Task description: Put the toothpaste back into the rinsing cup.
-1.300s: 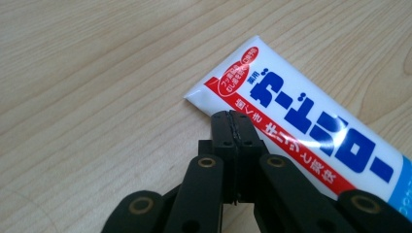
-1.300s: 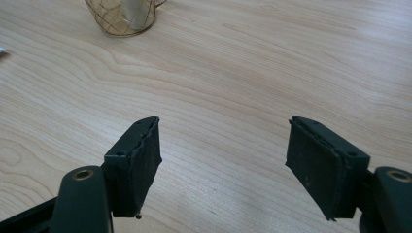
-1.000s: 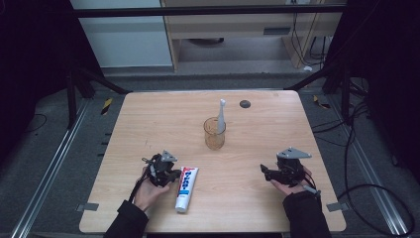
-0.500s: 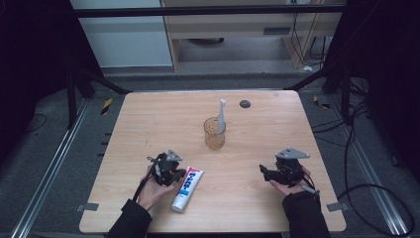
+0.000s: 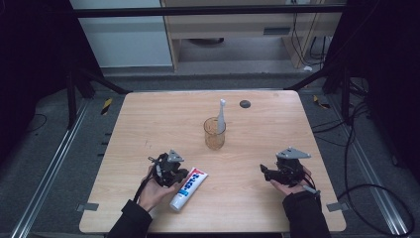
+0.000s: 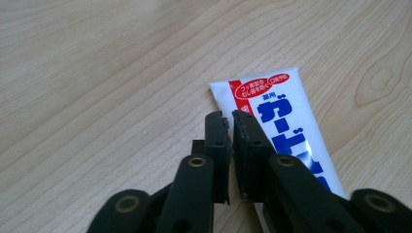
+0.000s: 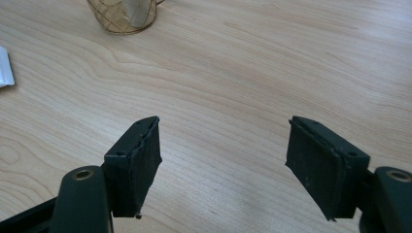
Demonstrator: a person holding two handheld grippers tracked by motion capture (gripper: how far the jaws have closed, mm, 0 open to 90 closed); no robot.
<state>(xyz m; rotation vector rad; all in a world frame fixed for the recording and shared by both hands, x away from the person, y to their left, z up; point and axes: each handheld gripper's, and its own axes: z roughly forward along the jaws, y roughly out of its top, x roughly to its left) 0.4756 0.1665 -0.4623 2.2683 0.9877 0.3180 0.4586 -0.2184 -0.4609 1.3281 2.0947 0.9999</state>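
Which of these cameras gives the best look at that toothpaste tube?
The left gripper view: the toothpaste tube lies close up, its red and blue print readable, beside the nearly closed left gripper. The high view shows the whole tube, but small. The right gripper view catches just a white corner at its edge.

From above my side, the high view looked forward and down over the whole table. My left gripper's camera sat close over the toothpaste tube, also seen from above. My right gripper's camera looked low across bare wood toward the cup, shared overhead.
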